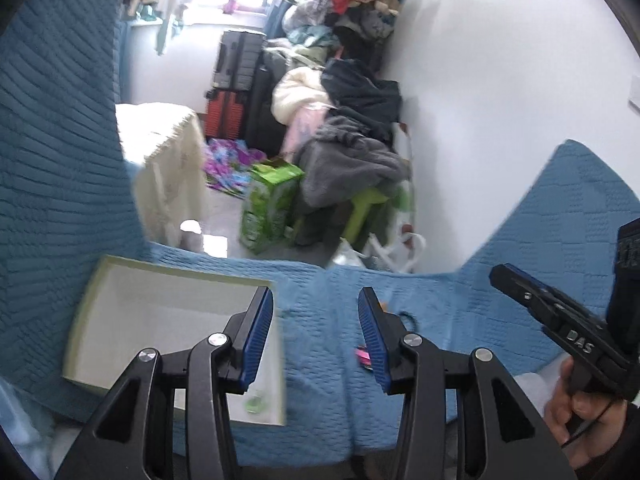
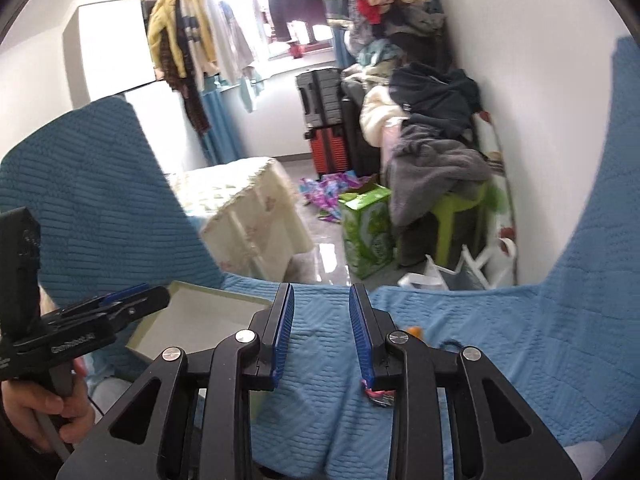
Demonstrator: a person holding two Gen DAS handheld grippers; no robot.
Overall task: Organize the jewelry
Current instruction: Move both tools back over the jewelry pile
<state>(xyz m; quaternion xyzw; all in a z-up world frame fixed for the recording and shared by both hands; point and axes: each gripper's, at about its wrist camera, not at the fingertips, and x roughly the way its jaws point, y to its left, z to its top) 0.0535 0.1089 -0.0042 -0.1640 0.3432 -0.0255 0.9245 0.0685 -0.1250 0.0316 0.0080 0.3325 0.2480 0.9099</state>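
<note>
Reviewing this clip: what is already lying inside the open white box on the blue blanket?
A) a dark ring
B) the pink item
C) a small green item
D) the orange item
C: a small green item lies near the front corner of the box, while the pink item lies out on the blanket.

Box [image 1: 168,320] lies on quilt [image 1: 320,344], left of the left gripper [image 1: 316,340]; small pieces [image 1: 363,356] lie right of it.
</note>
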